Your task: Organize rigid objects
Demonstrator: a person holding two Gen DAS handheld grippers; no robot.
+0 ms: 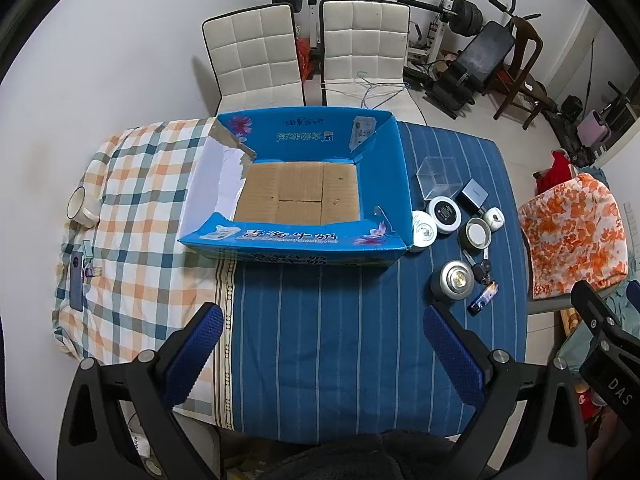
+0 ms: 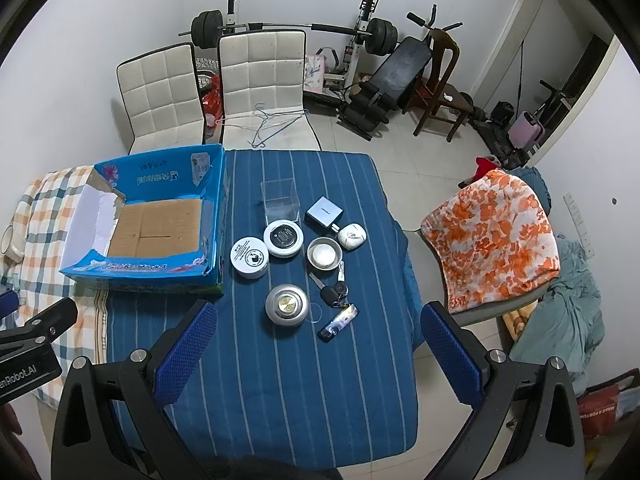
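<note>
Right gripper point(image 2: 316, 344) at bottom of frame, jaws wide apart, holding nothing, above the blue striped cloth point(image 2: 280, 380). Blue cardboard box point(image 2: 160, 272) at left centre, interior bare. Round tins, key bunch point(image 2: 336, 294), clear plastic box point(image 2: 280, 196) clustered just right of it, mid-frame.

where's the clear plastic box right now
In the right wrist view the clear plastic box sits on the blue striped cloth, right of the blue cardboard box and just behind the black-topped round tin.
</note>
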